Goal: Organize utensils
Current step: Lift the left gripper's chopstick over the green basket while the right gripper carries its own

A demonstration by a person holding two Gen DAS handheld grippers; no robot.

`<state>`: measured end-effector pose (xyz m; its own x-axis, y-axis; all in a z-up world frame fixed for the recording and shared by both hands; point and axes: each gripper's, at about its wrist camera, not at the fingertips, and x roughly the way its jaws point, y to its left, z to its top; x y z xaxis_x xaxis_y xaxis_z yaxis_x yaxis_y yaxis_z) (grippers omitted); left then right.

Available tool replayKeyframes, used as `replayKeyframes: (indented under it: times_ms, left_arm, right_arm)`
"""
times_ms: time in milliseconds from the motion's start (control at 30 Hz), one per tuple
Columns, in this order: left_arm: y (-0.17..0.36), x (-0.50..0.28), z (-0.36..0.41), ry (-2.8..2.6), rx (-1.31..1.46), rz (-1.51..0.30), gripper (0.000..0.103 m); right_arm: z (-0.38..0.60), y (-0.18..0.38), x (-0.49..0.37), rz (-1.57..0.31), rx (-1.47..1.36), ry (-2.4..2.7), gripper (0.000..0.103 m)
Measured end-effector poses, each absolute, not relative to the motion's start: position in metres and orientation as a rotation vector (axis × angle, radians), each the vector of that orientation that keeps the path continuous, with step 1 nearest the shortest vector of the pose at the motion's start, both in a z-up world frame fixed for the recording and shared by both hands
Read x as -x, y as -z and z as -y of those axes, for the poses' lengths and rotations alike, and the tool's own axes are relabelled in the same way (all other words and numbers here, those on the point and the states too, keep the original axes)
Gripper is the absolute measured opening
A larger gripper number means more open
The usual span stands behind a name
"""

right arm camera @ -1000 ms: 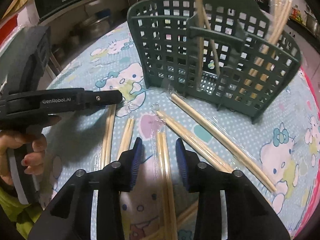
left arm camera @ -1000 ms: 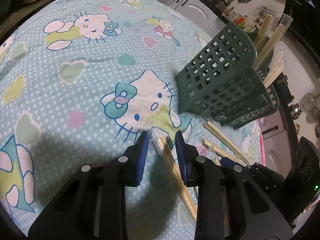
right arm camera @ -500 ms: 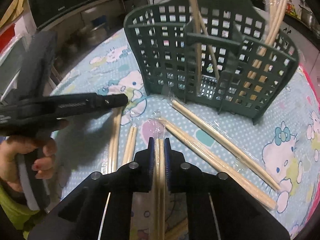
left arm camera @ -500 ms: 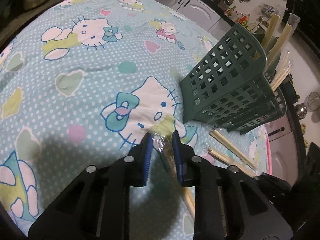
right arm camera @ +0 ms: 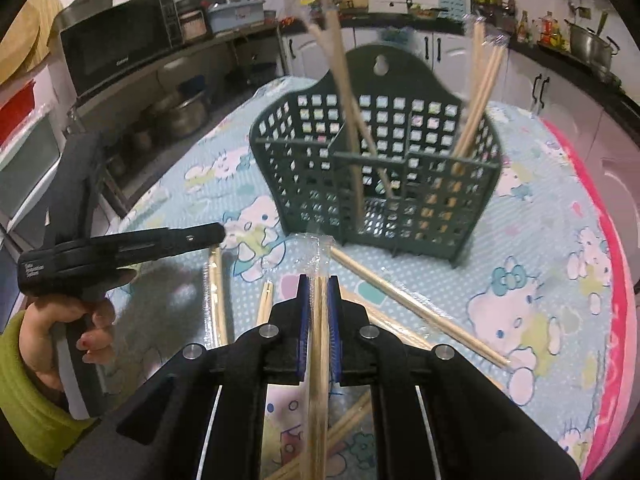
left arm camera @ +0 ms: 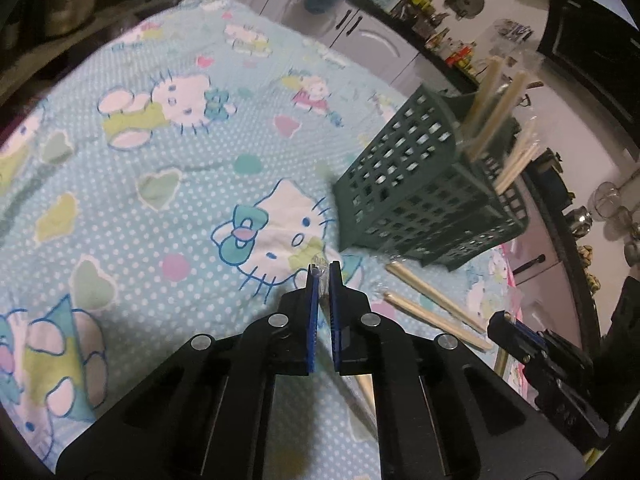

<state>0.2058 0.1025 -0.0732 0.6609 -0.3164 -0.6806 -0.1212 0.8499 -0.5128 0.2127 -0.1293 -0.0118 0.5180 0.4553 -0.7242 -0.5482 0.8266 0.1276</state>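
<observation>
A dark green lattice basket point(right arm camera: 376, 184) stands on a pale blue, white-dotted cartoon-cat cloth point(left arm camera: 168, 184), apparently pink-edged.

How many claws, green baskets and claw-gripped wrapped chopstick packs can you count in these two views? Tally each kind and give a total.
Claws: 2, the left claw and the right claw
Green baskets: 1
Wrapped chopstick packs gripped: 2, one in the left, one in the right
Total: 5
</observation>
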Motion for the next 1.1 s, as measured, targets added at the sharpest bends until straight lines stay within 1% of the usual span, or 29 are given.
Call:
replayKeyframes:
  times_ms: [133, 267, 600, 1100]
  left_arm:
    - [0.056, -0.196, -0.099, 0.128, 0.538, -0.814, 0.002]
    - [0.039, -0.188, -0.092, 0.149, 0.517, -0.781, 0.002]
    - [0.002, -0.173, -0.060, 0.210, 0.448, -0.726, 0.002]
    - [-0.028, -0.164, -0.028, 0.254, 0.373, -0.687, 0.001]
  right_arm:
    - [0.134, 0.000, -0.205, -0.794, 0.121, -0.594, 0.008]
    - [0.137, -0.012, -0.199, -0.744, 0.135, -0.588, 0.005]
    - [0.148, -0.037, -0.186, -0.672, 0.125, -0.585, 0.005]
    - [0.166, -0.070, -0.167, -0.559, 0.106, -0.569, 0.005]
